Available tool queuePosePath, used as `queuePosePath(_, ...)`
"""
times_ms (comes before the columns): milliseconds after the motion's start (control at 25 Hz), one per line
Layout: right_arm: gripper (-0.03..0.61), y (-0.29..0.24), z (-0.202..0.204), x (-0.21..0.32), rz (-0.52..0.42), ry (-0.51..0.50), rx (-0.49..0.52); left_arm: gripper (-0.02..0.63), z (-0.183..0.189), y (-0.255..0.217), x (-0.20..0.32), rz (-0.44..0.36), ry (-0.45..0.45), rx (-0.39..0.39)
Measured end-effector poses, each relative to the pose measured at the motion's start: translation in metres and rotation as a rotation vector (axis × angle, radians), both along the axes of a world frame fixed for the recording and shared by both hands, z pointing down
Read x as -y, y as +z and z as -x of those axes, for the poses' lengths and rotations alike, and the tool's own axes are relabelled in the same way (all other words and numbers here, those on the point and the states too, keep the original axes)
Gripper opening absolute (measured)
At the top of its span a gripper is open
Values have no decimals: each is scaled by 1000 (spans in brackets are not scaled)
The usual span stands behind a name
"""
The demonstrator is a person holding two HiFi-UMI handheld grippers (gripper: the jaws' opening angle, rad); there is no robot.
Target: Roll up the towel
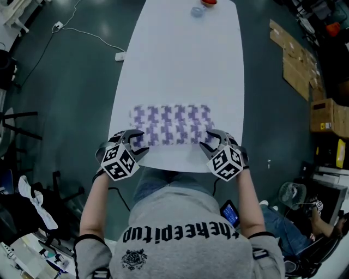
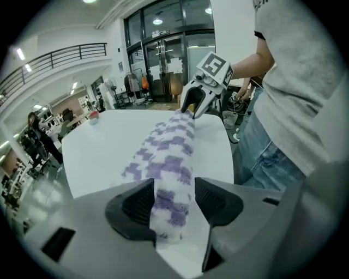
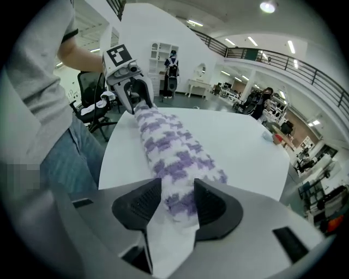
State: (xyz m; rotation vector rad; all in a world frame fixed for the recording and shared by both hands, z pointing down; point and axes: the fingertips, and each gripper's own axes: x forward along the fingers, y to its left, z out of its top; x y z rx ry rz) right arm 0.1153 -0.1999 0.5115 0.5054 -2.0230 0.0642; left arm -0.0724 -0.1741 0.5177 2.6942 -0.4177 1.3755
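A purple-and-white patterned towel (image 1: 172, 124) lies as a thick roll across the near part of the white table (image 1: 185, 60). My left gripper (image 1: 136, 143) is at its left end. In the left gripper view the towel (image 2: 166, 158) runs between the jaws of that gripper (image 2: 173, 204), which stand slightly wider than the roll, so it is open. My right gripper (image 1: 210, 140) is at the right end. In the right gripper view its jaws (image 3: 177, 204) press on the towel (image 3: 174, 152) from both sides. Each gripper view shows the other gripper (image 2: 193, 106) (image 3: 136, 98) at the far end.
A small bluish object (image 1: 197, 11) and a red one (image 1: 209, 2) sit at the table's far end. Cardboard boxes (image 1: 297, 60) lie on the floor to the right, a power strip (image 1: 120, 55) to the left. The person stands against the near table edge.
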Motion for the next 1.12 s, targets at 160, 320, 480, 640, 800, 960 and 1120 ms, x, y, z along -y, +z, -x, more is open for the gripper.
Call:
queuePosePath(160,213,26,1,-6,5,-62,-78,232,3,23,-5,32,-4,58)
queuePosePath(320,152,34,0,3,-82,-82,-155,211,7,31,3,-19,4,129)
queuePosePath(480,72,27,1,2,-59,-66,-113,122,7,28,4,-15,16,145)
queuePosePath(640,71,18,1,0,-8,-70,-93,115,7,18,2,44,26,107)
queuePosePath(800,72,18,-2,-39,63,-75,-68,115,5,15,-39,109,52,68)
queuePosePath(960,72,21,-9,-62,124,-69,-54,115,-1,19,-61,149,65,50)
queuePosePath(1120,86,18,-22,-50,127,-34,-25,119,-15,16,-50,163,47,25)
